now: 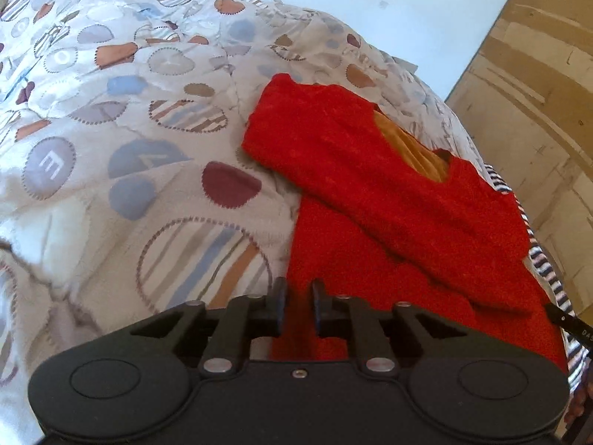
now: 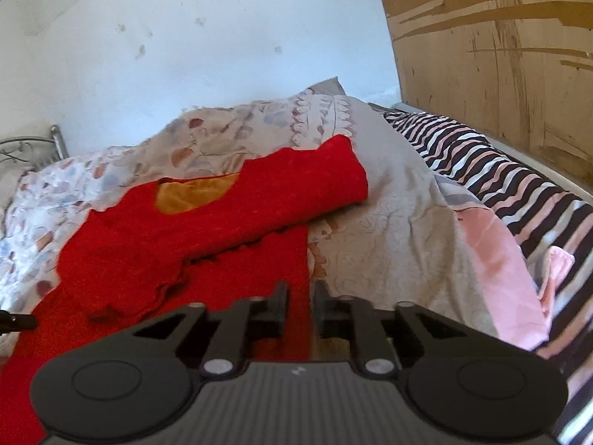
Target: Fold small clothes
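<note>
1. Bedroom corner: a white wall (image 2: 185, 37) behind, a wooden panel (image 2: 500, 55) to one side, and a bed spread with a patterned quilt (image 1: 111, 129) that serves as your folding place. A striped cloth (image 2: 481, 170) and a pink cloth (image 2: 500, 259) lie off to the side, clear of the work.

2. The red garment (image 1: 352, 170) lies flat on the quilt, one part already laid diagonally across the body, its orange lining (image 1: 407, 148) showing at the neck opening. Spread flat like this, it gives you straight edges to fold along.

3. Your left hand-held gripper (image 1: 299, 309) sits low at the garment's near left edge. Its jaws stand narrowly apart with red cloth in the gap; whether the pads pinch it, you cannot tell from this view.

4. Your right hand-held gripper (image 2: 300, 307) mirrors it at the near right edge, jaws also narrowly parted right over the border of red cloth and quilt. A firm grip is not visible.

5. Both grippers at the two near corners suggest you are set to lift the hem and carry it toward the neck.
</note>
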Available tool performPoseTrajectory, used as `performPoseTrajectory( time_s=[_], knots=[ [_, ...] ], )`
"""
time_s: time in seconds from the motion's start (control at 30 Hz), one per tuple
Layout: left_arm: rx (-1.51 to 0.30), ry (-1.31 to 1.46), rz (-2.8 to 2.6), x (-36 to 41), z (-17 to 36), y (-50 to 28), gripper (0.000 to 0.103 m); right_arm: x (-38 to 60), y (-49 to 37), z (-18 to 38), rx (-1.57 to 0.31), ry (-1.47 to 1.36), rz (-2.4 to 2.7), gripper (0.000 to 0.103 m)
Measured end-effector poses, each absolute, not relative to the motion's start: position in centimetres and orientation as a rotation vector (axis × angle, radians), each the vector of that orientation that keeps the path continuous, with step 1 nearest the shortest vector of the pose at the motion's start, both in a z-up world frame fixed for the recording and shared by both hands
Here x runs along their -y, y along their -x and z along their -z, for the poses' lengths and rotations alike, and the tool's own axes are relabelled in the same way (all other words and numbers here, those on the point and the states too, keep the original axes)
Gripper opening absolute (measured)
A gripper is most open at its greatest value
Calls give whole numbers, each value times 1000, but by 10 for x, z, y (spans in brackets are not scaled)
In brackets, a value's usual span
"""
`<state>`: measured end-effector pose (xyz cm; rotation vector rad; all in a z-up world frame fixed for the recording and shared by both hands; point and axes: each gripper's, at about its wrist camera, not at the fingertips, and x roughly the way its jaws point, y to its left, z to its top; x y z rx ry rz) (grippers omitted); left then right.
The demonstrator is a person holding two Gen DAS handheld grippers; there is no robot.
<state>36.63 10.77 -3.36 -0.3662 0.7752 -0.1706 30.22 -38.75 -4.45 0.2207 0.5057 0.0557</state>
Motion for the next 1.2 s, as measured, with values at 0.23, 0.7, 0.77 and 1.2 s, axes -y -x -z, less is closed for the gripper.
performPoseTrajectory(
  time_s=[0.23,0.7,0.77,1.2],
  knots=[
    [-755,412,176,-127,42,-293,56,391,-227,50,-541,-198,-162,68],
    [-838,382,102,-137,44,-214,81,399,-190,96,-669,-377,-324,68],
    [-820,375,110,-134,37,-210,88,398,-189,98,-691,-370,-371,68],
    [-725,256,157,-105,12,-188,102,389,-161,94,-728,-352,-391,6]
  ],
)
